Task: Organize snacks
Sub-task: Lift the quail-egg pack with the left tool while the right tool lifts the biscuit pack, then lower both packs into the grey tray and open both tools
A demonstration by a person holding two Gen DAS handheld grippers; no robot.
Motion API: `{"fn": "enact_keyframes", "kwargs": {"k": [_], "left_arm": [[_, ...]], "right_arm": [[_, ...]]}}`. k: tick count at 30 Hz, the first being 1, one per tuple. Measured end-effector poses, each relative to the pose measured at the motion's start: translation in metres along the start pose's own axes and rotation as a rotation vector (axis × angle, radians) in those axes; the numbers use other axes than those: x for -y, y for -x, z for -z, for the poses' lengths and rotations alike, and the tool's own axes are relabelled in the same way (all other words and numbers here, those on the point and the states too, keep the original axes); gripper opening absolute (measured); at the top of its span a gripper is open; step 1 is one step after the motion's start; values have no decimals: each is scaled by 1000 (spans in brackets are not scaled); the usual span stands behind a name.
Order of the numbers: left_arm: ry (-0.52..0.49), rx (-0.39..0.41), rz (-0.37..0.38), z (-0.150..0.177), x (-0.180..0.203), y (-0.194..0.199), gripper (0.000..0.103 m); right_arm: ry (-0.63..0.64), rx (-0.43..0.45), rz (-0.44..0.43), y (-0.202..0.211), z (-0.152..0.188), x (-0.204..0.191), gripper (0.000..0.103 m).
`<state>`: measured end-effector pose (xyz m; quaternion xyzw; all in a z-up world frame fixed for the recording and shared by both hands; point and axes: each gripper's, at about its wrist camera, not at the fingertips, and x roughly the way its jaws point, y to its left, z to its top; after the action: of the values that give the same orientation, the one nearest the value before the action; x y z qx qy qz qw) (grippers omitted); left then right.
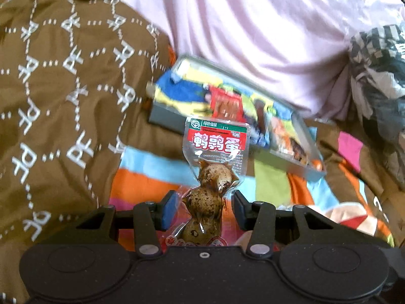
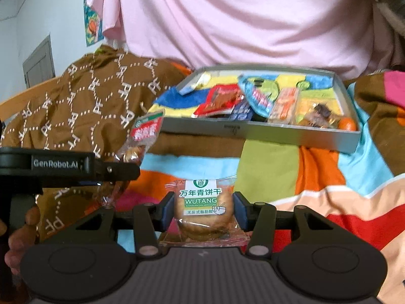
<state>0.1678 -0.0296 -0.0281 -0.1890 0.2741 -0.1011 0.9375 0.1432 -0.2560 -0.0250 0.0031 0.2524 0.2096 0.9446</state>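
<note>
Quilt point(image 2: 316, 177) bare before tray's point(image 2: 253, 133) near edge

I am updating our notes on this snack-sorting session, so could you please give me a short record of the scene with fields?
surface: multicoloured patchwork blanket
container: shallow grey rectangular tray, resting on the blanket, with a colourful liner
tray contents: several loose snack packets, including a red one
left tool: holds a clear quail-egg pouch with a red label, lifted upright
right tool: closed on a clear-wrapped biscuit pack labelled WUTANG
backdrop: pink cloth; brown patterned fabric
</note>
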Motion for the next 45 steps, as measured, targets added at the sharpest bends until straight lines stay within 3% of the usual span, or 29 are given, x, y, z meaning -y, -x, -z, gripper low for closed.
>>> {"fn": "enact_keyframes", "kwargs": {"k": [6,15,22,32,45], "left_arm": [[-1,49,-26,-37,15,-2,49],[-34,100,-100,-105,25,-39,49],[-53,113,-136,-138,31,-79,49],[-40,69,-196,-142,21,-121,49],[-45,36,-234,-137,15,-141,49]], "right_arm": [[-4,83,7,-4,-12,2,53],[45,265,51,-38,-66,1,53],[205,356,125,-76,-77,-10,53],[246,385,160,-108,-74,-7,53],[274,324,139,-127,-68,-11,54]]}}
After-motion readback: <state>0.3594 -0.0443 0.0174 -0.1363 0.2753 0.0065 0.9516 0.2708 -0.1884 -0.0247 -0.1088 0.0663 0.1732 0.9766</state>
